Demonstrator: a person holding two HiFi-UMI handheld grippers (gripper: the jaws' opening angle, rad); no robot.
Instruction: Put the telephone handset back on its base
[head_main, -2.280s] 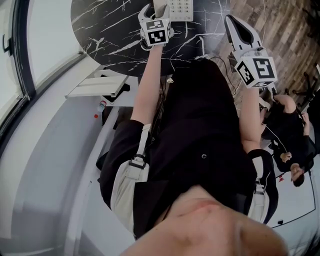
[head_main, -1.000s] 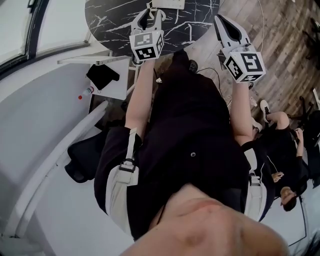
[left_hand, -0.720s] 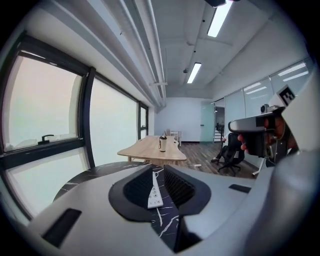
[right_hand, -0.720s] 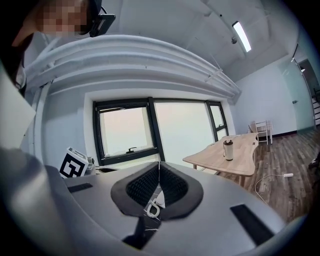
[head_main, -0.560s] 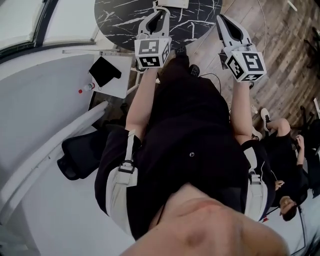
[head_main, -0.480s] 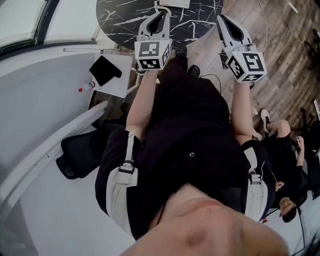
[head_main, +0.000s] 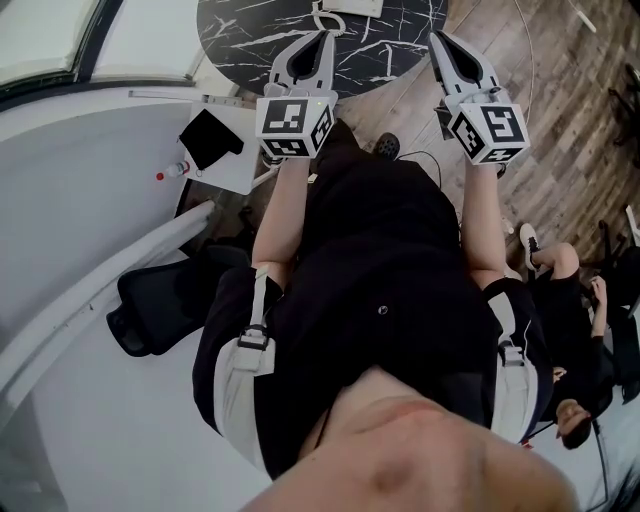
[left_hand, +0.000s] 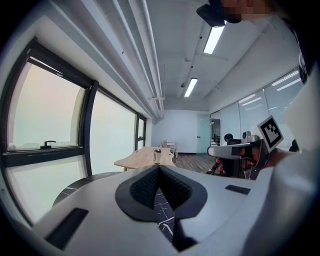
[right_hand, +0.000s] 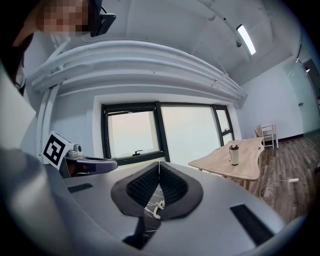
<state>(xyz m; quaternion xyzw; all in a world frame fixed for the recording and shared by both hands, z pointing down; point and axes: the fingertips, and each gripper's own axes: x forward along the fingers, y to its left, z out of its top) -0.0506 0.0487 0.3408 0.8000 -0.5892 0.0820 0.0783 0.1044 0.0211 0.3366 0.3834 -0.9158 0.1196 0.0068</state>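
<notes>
We begin at the left gripper (left_hand: 159, 168). Its jaws have just been closing and now stand clenched, the ribbed black pads (left_hand: 144, 186) meeting tip to tip with nothing between them. The right gripper (right_hand: 159, 165) is likewise clenched on nothing. Neither tool carries the handset. In the head view both grippers are held in the air, the left above the near edge of the round black marble tabletop with white veins (head_main: 250, 30). The right is just off that tabletop's near right edge, above the wooden plank floor (head_main: 560, 60). The white plastic telephone (head_main: 352, 6) lies at the far side of the tabletop, well apart from both grippers, and is cropped by the top of the head view. A coiled white cord (right_hand: 158, 203) shows on the marble through the gap below the right gripper's pads. We cannot tell whether the handset sits on its base. We judge that no grasping or placing step is in hand, since both tools are clear of the telephone. If the handset is seated, no further move is called for. If not, the next move calls for releasing one gripper's jaws, reaching to the far side of the tabletop, gripping the handset's middle and lowering it square onto the base.
</notes>
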